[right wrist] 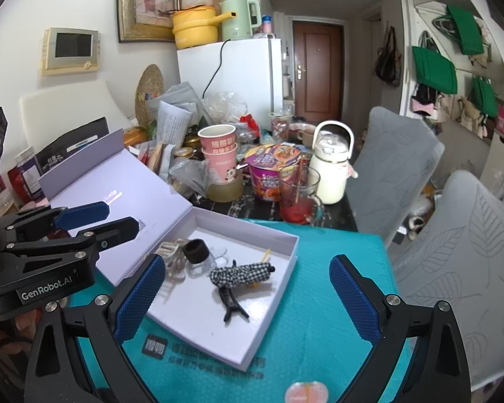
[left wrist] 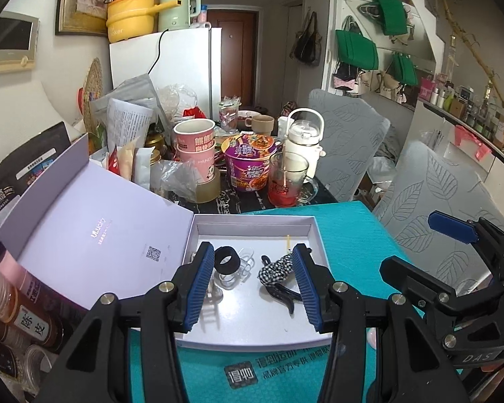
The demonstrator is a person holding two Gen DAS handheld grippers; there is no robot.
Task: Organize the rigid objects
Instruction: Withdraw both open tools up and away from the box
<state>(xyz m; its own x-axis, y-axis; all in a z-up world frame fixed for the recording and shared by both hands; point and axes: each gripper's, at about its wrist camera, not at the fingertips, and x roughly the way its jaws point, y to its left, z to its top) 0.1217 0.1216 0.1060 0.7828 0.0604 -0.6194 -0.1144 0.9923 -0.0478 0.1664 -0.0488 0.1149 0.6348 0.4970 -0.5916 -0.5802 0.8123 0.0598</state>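
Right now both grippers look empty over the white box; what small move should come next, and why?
Probably ease the left gripper down toward the checked hair clip. Its jaws are open and empty over the white box, the clip lying between them. The right gripper, also open, holds nothing.

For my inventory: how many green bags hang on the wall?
3: one highest, one lower to its left, one lowest on the right. Others may be hidden.

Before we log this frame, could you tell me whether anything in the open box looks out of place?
Nothing looks damaged or spilled. In the open white box, the checkered hair clip lies on top of the black claw clip, and the black ring rests over the clear clips, loosely piled.
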